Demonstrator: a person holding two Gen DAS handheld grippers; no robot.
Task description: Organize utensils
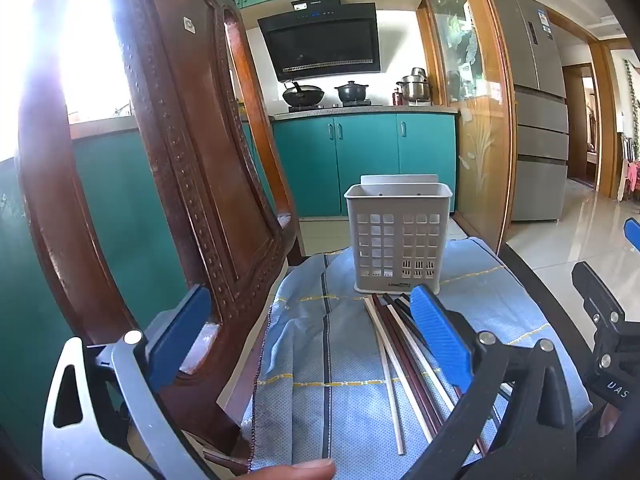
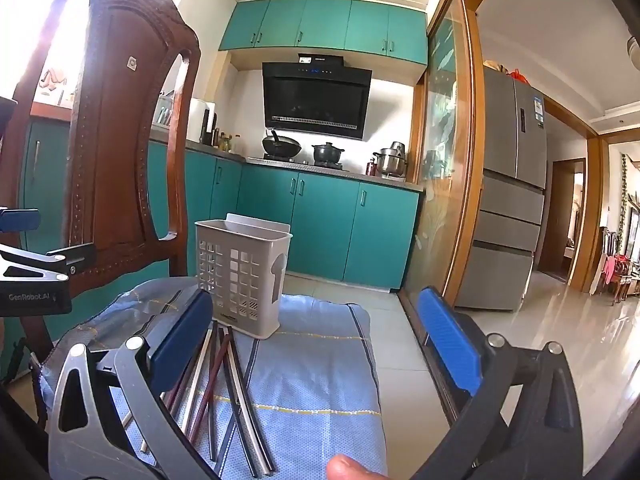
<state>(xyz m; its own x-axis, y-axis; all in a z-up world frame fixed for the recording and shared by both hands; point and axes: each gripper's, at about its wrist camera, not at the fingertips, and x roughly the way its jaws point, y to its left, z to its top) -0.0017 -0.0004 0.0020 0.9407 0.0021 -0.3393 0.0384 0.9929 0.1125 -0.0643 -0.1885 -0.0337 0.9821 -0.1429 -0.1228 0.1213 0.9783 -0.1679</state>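
A grey slotted utensil holder (image 1: 398, 236) (image 2: 242, 276) stands upright on a blue checked cloth (image 1: 320, 360) (image 2: 320, 380). Several chopsticks (image 1: 404, 356) (image 2: 218, 384), white, dark red and black, lie loose on the cloth just in front of it. My left gripper (image 1: 316, 340) is open above the cloth, the chopsticks under its right finger (image 1: 440, 336). My right gripper (image 2: 320, 344) is open too, with the chopsticks beside its left finger (image 2: 182, 336). Nothing is held. The other gripper shows at each view's edge.
A carved wooden chair back (image 1: 172, 152) (image 2: 120, 140) rises close on the left. The cloth's right edge drops to the tiled floor (image 2: 560, 340). Teal cabinets (image 1: 360, 160), a stove with pots and a fridge (image 2: 508, 208) stand behind. A thumb (image 1: 296, 470) (image 2: 348, 468) shows at the bottom.
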